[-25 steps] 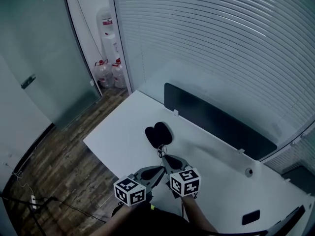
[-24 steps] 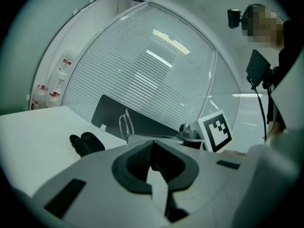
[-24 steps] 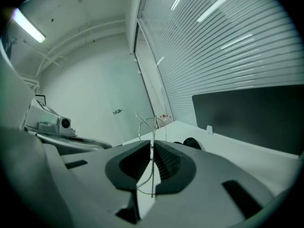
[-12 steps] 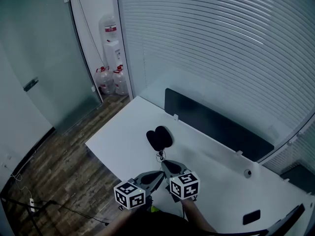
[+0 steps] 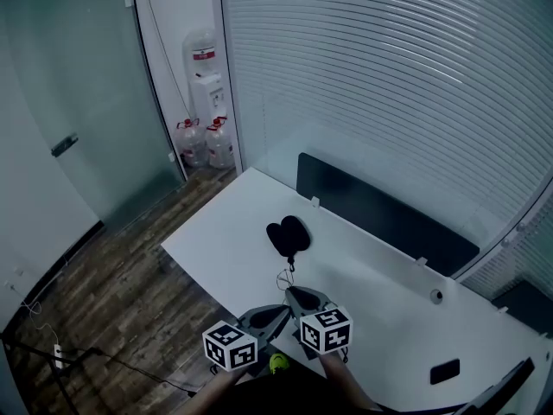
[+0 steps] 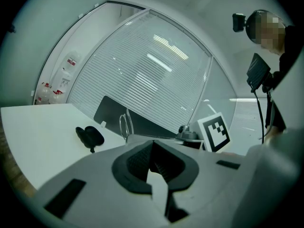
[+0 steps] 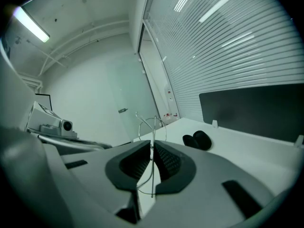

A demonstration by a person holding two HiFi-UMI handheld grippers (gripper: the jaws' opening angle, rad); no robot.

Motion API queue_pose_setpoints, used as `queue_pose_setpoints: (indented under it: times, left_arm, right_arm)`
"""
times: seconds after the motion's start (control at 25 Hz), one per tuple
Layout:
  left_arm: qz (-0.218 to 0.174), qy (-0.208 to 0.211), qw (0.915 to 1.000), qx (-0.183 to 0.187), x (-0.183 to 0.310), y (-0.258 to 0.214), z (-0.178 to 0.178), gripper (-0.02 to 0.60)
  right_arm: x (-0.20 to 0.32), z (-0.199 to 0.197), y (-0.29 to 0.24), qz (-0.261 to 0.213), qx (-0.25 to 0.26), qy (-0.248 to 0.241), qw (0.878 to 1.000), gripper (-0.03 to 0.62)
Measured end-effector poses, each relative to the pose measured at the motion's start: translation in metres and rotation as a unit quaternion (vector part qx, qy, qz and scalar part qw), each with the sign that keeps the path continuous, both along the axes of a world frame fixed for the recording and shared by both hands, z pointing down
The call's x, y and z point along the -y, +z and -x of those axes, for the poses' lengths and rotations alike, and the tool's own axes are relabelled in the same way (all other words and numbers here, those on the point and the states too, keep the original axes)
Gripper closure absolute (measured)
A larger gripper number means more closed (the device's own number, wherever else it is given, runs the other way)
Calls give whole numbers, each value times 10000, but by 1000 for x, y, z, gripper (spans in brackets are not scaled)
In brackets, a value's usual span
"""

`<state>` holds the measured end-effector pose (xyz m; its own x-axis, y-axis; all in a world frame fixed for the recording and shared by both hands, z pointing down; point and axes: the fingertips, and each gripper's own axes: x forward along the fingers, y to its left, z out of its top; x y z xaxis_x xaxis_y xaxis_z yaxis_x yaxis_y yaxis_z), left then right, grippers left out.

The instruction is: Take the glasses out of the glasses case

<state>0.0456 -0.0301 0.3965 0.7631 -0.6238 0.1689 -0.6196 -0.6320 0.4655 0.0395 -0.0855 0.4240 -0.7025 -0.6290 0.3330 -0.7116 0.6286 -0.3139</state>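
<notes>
The glasses case (image 5: 289, 234), a black two-lobed shape that appears to lie open, is seen on the white table (image 5: 216, 245), well apart from both grippers and just in front of the dark panel (image 5: 380, 214) standing along the table's far edge. The glasses (image 7: 151, 126), a thin wire frame, are clamped between the pads of the right gripper (image 7: 152, 146); one wire runs down through the closed jaws and a lens loop stands up beyond the tips. In the head view the frame is made out only as a faint loop (image 5: 283, 278) at the nose of the right gripper (image 5: 292, 292), above the table between that gripper and the case. The left gripper (image 6: 152, 145) is seen with its jaws brought together at the tips and nothing caught between them. It is held just beside the right gripper at the near edge of the table, both noses turned toward the case.
</notes>
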Motion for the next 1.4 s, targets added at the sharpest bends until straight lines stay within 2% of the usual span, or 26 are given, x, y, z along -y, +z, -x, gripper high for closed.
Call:
queue_pose_setpoints:
  times: [0.24,0.96,1.4]
  left_arm:
    - [35,22,9999,-114,-37,1,6,571]
    - [-75,132,9998,-87,-174,3,27,571]
    - [-80,83,9991,-400,-230,4,30,571]
  right_arm:
    - [-37,6,2,32,-70,-14,10000,562]
    - [-174,25,4,56,-86,78,9999,562]
    - [-229,24,5,67,-267,128,9995,562]
